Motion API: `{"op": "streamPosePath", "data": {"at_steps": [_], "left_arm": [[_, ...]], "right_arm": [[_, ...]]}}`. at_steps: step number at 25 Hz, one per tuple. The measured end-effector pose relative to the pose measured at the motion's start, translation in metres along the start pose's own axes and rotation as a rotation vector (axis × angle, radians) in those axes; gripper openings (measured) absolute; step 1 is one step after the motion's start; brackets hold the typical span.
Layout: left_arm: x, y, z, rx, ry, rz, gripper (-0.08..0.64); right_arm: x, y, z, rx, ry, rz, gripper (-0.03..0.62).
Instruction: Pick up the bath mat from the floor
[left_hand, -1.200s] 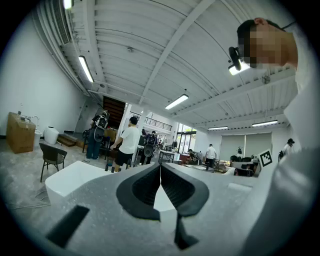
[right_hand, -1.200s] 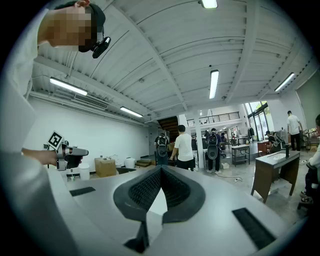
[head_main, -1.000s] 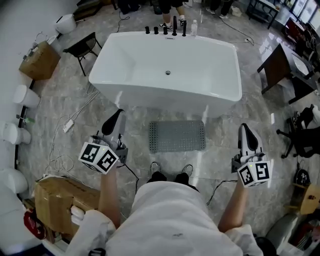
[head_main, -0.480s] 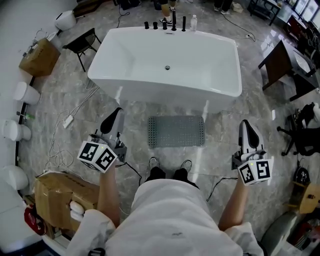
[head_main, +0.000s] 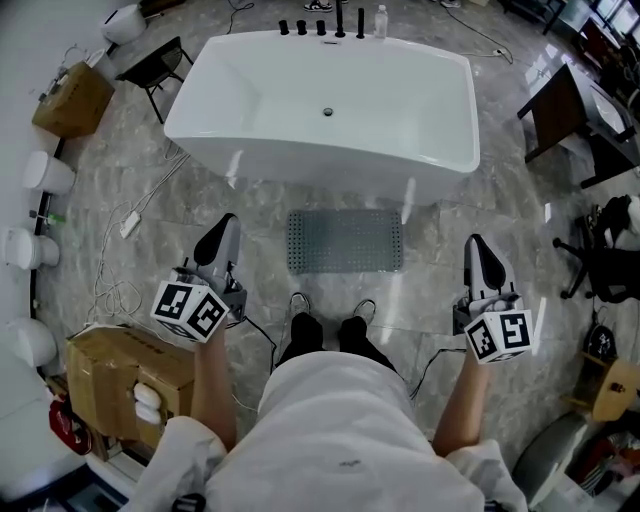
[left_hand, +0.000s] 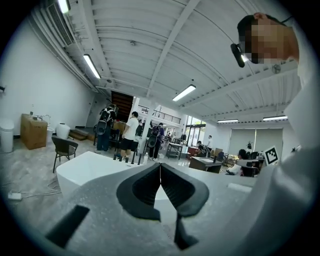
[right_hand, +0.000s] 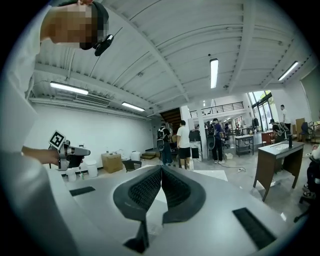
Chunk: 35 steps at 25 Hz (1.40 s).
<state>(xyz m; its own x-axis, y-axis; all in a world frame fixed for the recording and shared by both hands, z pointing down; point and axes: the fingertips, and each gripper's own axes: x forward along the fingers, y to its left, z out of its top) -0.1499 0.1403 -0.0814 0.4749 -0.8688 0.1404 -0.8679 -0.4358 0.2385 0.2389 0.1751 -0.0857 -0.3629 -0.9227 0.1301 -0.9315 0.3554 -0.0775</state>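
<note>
A grey studded bath mat (head_main: 345, 241) lies flat on the marble floor, between the white bathtub (head_main: 322, 105) and my shoes. My left gripper (head_main: 222, 240) is held up at the mat's left, well above the floor, jaws shut and empty. My right gripper (head_main: 482, 262) hangs to the mat's right, likewise shut with nothing in it. Both gripper views look level across the room: the left gripper (left_hand: 160, 166) and the right gripper (right_hand: 161, 170) show closed pads, and the mat is out of sight in both.
A black chair (head_main: 152, 65) and a cardboard box (head_main: 70, 98) stand at far left. Another box (head_main: 130, 384) sits near my left leg. Cables (head_main: 140, 215) trail on the floor left of the tub. A dark desk (head_main: 565, 125) and office chair (head_main: 605, 265) are right. People stand beyond the tub (left_hand: 131, 135).
The view has shifted forward a little: tub and mat sit slightly higher in the head view. Both grippers keep their places beside me, still shut.
</note>
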Motion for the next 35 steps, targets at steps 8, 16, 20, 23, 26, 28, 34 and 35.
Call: {"op": "streamPosePath", "data": {"at_steps": [8,16,20,23,26,28,34,35], "left_arm": [[0.011,-0.028,-0.038,-0.023,0.068,0.021,0.012],[0.017,-0.037,-0.050,-0.002,0.122,0.045,0.012],[0.017,-0.014,-0.049,-0.003,0.125,0.041,0.012],[0.019,0.004,-0.047,-0.008,0.121,0.034,0.012],[0.026,0.020,-0.042,-0.026,0.097,0.009,0.012],[0.031,0.027,-0.035,-0.029,0.079,-0.023,0.012],[0.045,0.067,-0.027,0.027,0.109,-0.038,0.012],[0.047,0.075,-0.027,0.022,0.106,-0.049,0.012]], "right_arm": [[-0.007,-0.021,-0.037,0.051,0.068,0.036,0.008],[0.005,-0.029,-0.058,0.099,0.102,0.059,0.008],[0.025,-0.015,-0.060,0.091,0.108,0.063,0.009],[0.037,-0.006,-0.054,0.077,0.100,0.045,0.009],[0.045,0.003,-0.041,0.058,0.090,0.022,0.008],[0.052,0.008,-0.033,0.056,0.087,0.012,0.009],[0.074,0.025,-0.015,0.043,0.073,-0.035,0.009],[0.078,0.027,-0.015,0.043,0.076,-0.050,0.009]]}}
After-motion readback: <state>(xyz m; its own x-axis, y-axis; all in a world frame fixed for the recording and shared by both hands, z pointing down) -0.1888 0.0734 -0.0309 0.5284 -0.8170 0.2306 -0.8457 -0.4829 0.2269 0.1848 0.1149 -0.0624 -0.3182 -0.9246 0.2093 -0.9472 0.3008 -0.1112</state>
